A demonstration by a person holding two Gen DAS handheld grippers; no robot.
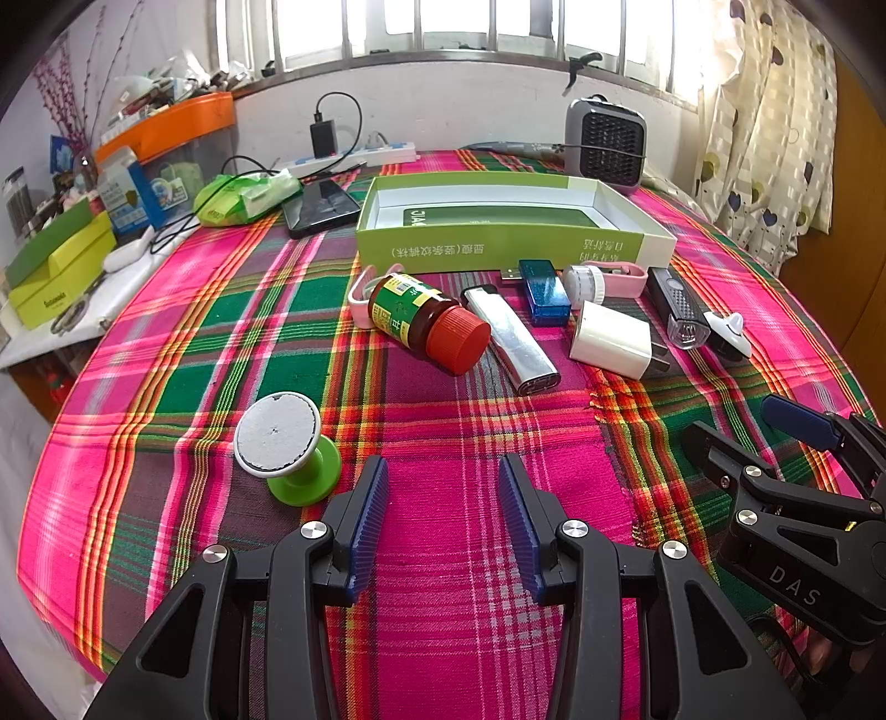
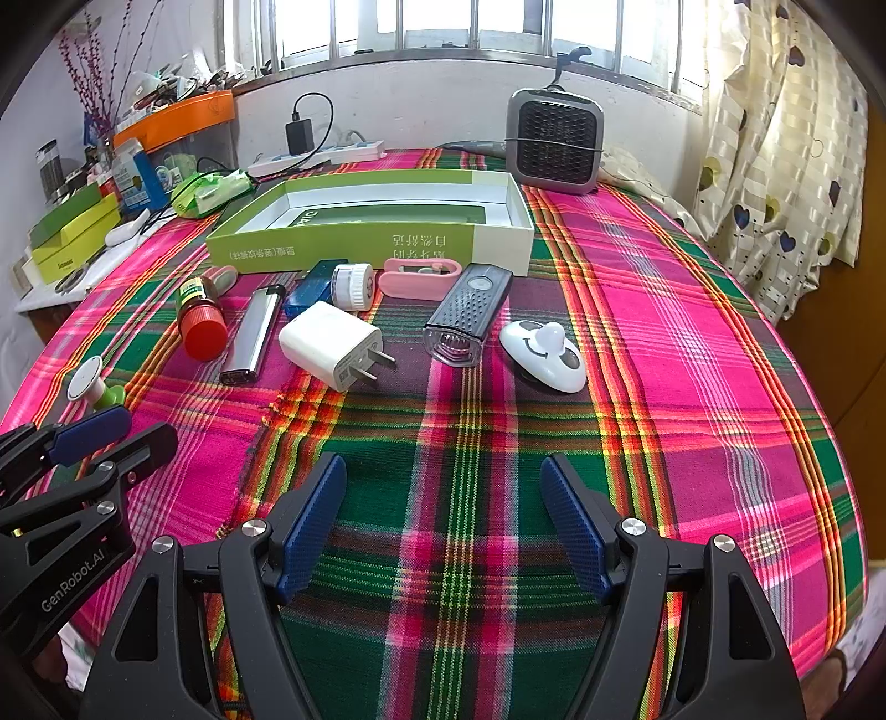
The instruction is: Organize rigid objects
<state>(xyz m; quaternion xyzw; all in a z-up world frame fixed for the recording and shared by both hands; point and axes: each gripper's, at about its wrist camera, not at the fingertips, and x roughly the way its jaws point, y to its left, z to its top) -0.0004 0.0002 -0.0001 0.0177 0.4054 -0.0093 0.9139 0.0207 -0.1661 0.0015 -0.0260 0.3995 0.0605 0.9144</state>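
Bright daylight floods from the overexposed window point(image 1: 470, 22); fisheye edges curve, corners vignetted.

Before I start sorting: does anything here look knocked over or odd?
The brown bottle with the red cap lies on its side on the tablecloth, cap still on, nothing spilled. The green box is nearly empty; the small items sit loose in front of it.

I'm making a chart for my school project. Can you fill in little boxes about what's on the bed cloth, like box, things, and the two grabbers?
surface: plaid cloth
box: green and white, open, nothing loose visible inside
bottle: red cap, lying on its side
lighter: silver, beside the bottle
charger: white plug, beside the lighter
flashlight: dark
left gripper: open, holding nothing
right gripper: open, holding nothing
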